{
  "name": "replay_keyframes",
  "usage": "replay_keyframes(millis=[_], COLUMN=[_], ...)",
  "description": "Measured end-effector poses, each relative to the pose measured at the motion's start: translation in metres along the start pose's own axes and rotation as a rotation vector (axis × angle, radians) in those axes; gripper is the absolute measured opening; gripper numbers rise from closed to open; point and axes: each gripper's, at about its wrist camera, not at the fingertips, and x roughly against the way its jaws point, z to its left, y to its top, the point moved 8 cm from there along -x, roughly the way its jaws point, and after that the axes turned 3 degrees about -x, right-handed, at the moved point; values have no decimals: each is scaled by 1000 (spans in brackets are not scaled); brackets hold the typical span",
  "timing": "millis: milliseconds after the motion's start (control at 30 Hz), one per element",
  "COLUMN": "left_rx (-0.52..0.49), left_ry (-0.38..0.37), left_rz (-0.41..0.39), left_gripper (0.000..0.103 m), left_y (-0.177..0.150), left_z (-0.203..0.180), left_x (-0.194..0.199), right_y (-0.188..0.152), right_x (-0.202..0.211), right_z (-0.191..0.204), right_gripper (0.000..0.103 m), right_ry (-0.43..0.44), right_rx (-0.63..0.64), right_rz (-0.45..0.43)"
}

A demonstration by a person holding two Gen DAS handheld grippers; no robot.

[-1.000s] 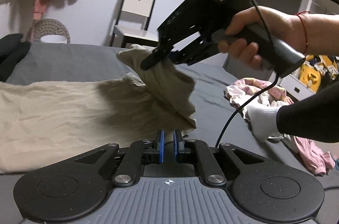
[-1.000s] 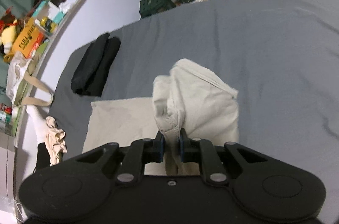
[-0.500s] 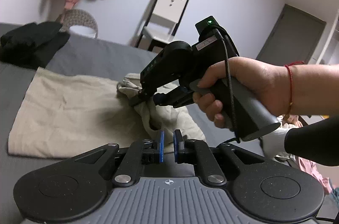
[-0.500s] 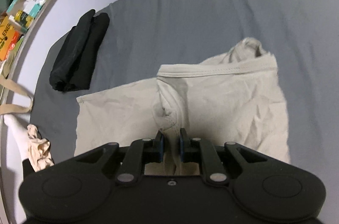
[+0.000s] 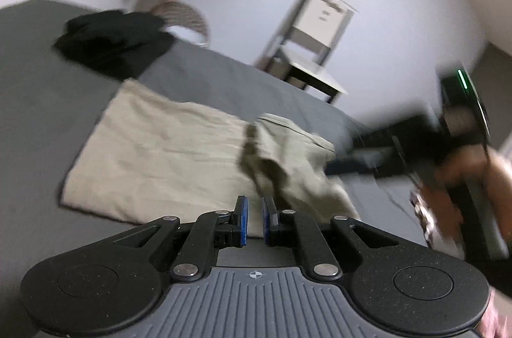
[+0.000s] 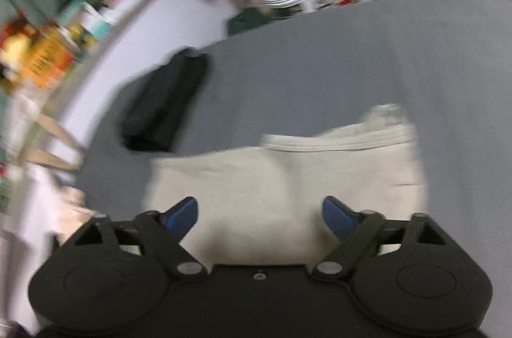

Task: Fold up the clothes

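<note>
My right tongs have just been opening, empty, leaving the beige garment folded on the bed; left tongs clenched at its six-o'clock edge.

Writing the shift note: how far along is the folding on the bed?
Done: a black garment lies folded at the far side of the bed. In hand: the beige garment has one end laid over itself; the right gripper has just been opening, nothing between its pads. The left gripper is shut, empty as far as the blur shows. Left: the beige piece looks rumpled and only partly folded.
</note>
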Motion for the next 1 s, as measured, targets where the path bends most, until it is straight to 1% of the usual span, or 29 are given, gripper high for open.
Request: replay_keyframes(millis=[33,67,100,133,200,267,300,367,400,467,533,567,600,633,700,733,767,800,867,933,1000], left_rx=[21,42,54,59,63,49,43,29,19,-15,-65,-98,-136,-173,-237,-268,-288,-300,-318,-322,-318], left_ry=[4,9,10,8,3,-6,-11,-20,-27,-41,-50,-54,-60,-65,-74,-79,-88,-101,-121,-127,-137], left_rz=[-1,-2,-4,-6,-9,-8,-7,-6,-8,-17,-29,-37,-47,-56,-72,-80,-91,-104,-133,-164,-164], left_gripper=[7,7,7,7,7,7,7,7,7,7,7,7,7,7,7,7,7,7,7,7,7], left_y=[0,1,1,1,0,-1,-1,-2,-2,-3,-5,-7,-9,-11,-14,-15,-16,-15,-14,-11,-9], left_z=[4,9,11,12,13,10,9,6,4,-5,-14,-21,-27,-33,-45,-51,-56,-60,-67,-71,-72], left_x=[-1,-2,-3,-2,-2,-1,-1,-1,0,2,-1,-3,-6,-10,-17,-20,-24,-27,-33,-37,-42], right_y=[-4,-12,-21,-31,-50,-62,-63,-65,-65,-55,-41,-33,-25,-17,-2,5,12,17,27,27,26], right_x=[1,-2,-4,-7,-11,-11,-8,-1,2,11,16,17,17,9,-5,-13,-25,-37,-60,-78,-88], right_z=[-9,-19,-29,-36,-52,-64,-65,-67,-67,-53,-37,-27,-18,-11,5,12,15,17,19,19,20], right_gripper=[45,22,13,13,12,5,2,2,5,10,32,49,51,50,41,39,34,27,25,25,24], right_ry=[-36,-50,-62,-71,-134,-154,-156,-161,-159,-108,-55,-27,-2,8,29,38,32,17,-14,-54,-75], right_rx=[5,3,1,13,50,67,71,78,81,89,100,106,113,120,134,140,134,136,139,169,196], right_rz=[21,61,100,124,156,145,145,144,140,83,24,-5,-31,-33,-37,-38,-27,-10,24,67,93])
